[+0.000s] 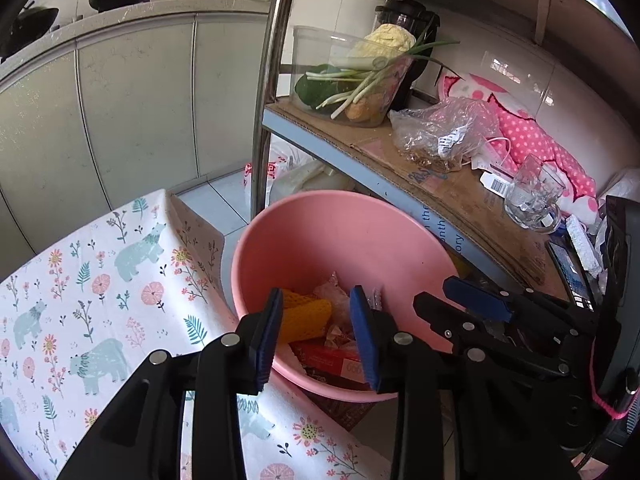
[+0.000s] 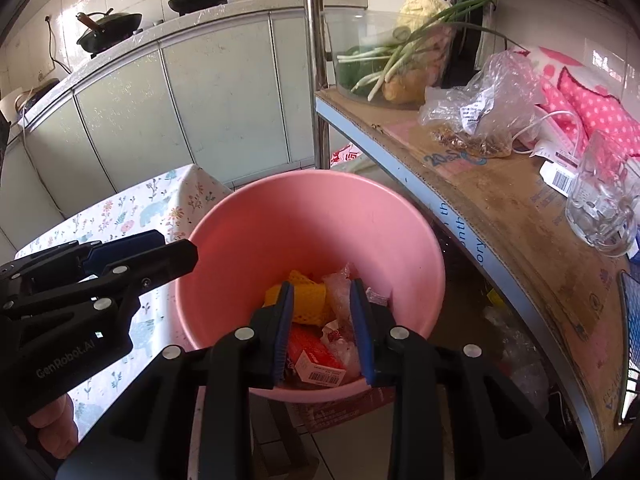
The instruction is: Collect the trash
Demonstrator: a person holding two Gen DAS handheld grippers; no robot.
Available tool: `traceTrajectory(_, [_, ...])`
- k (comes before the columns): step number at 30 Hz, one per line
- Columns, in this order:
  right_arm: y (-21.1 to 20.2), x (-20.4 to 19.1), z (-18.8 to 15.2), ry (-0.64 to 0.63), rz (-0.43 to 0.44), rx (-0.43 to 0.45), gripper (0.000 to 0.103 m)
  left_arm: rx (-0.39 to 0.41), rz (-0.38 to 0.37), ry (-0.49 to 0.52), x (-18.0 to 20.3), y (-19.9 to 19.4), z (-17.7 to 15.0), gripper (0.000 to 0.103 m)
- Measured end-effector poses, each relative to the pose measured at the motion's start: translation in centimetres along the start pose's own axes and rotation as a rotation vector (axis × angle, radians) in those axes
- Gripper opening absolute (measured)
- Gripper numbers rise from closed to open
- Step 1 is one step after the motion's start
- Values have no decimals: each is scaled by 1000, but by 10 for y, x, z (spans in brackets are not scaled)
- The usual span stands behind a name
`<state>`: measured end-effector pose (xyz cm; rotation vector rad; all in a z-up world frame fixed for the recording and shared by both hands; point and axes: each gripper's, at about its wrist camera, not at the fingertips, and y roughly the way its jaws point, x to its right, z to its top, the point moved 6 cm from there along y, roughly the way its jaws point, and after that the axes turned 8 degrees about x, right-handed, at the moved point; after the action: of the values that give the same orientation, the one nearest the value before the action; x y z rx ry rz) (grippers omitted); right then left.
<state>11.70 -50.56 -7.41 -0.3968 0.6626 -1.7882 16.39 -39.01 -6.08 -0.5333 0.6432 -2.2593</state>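
Observation:
A pink bin (image 1: pixel 340 208) (image 2: pixel 320 178) stands on the floor between the table and the shelf. In it lie a yellow foam net (image 1: pixel 304 316) (image 2: pixel 308 300), a red box (image 1: pixel 332 360) (image 2: pixel 316 356) and crumpled clear wrappers (image 1: pixel 336 296) (image 2: pixel 340 292). My left gripper (image 1: pixel 316 336) hangs open over the bin's near rim, with nothing between its blue pads. My right gripper (image 2: pixel 323 332) is open too, over the same rim, and holds nothing. Each shows in the other's view: the right gripper (image 1: pixel 434 294) at the bin's right, the left gripper (image 2: pixel 178 248) at its left.
A table with a floral bear cloth (image 1: pixel 100 280) lies left of the bin. To the right, a cardboard-lined shelf (image 2: pixel 520 220) carries a clear plastic bag (image 2: pixel 488 96), a glass mug (image 2: pixel 604 204) and a tub of vegetables (image 1: pixel 352 76). A metal post (image 1: pixel 272 80) rises behind the bin.

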Motion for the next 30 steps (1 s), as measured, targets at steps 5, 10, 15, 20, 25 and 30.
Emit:
traceTrajectory(5, [-16, -6, -2, 0, 21, 15, 30, 24, 18, 0, 4, -17, 2, 39])
traceTrajectory(10, [-38, -14, -7, -1, 48, 35, 38, 49, 34, 2, 11, -40, 3, 40])
traceTrajectory(15, [-62, -24, -12, -7, 79, 64, 41, 70, 49, 0, 18, -65, -1, 40])
traceTrajectory(20, [-83, -34, -21, -23, 100, 87, 42, 98, 71, 4, 25, -91, -11, 40])
traceTrajectory(25, [-98, -43, -30, -42, 120, 97, 42, 112, 93, -6, 27, -114, -22, 40])
traceTrajectory(30, [-114, -48, -37, -49, 134, 116, 42, 131, 106, -2, 31, -133, -29, 40])
